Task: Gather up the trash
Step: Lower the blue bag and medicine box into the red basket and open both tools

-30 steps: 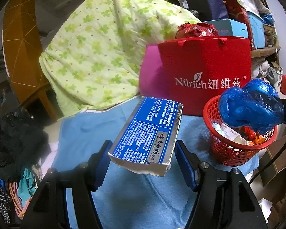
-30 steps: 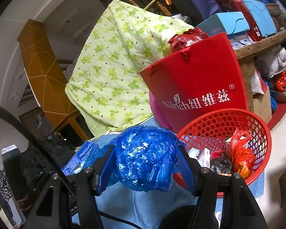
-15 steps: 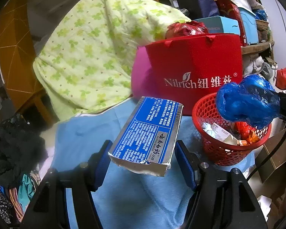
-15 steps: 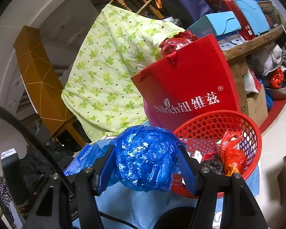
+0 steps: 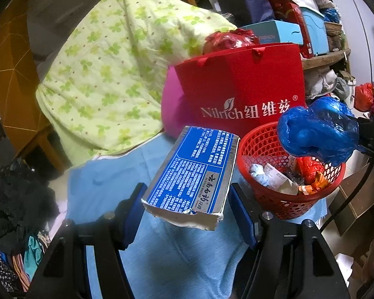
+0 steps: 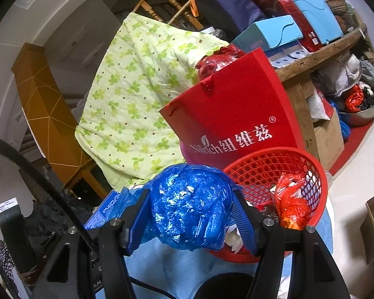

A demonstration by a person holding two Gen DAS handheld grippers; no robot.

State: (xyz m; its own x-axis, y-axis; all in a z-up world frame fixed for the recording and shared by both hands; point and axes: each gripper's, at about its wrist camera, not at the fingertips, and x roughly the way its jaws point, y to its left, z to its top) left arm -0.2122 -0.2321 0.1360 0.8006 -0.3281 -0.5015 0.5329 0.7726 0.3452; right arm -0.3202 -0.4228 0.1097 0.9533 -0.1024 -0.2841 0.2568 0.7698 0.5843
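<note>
Left wrist view: close, angled down over blue cloth [image 5: 177, 256], facing the red mesh basket [image 5: 264, 147] from its left. Right wrist view: nearer the basket [image 6: 271, 164], flatter angle. Shared: basket, red Nilrich bag [image 5: 239, 84], green quilt [image 5: 107, 74].

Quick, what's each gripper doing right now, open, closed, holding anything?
Left gripper: closed on the blue box.
Right gripper: closed on the crumpled blue plastic bag, beside the red basket.
</note>
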